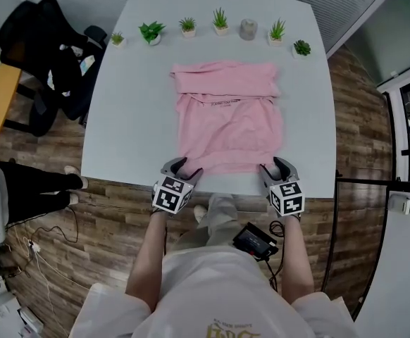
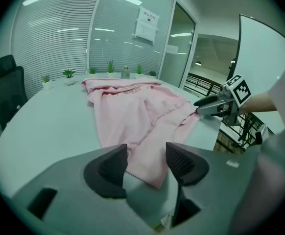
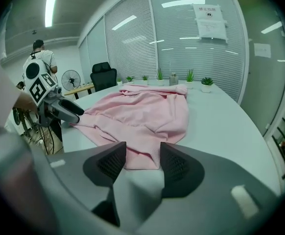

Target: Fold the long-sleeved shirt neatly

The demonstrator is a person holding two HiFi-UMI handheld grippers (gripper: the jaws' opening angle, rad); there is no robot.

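Six small potted plants (image 1: pixel 151 32) and a grey cup (image 1: pixel 248 29) line the white table's (image 1: pixel 120 132) far edge — a black office chair (image 1: pixel 46 62) stands left.

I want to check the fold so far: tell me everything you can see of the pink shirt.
The shirt is pink, soft knit-looking cloth, lying flat on the white table with its hem toward the person. A folded-over band crosses its far end, with a small line of dark print just below. The hem is slightly rumpled. Its near corners lie between the open jaws of the left gripper and right gripper.
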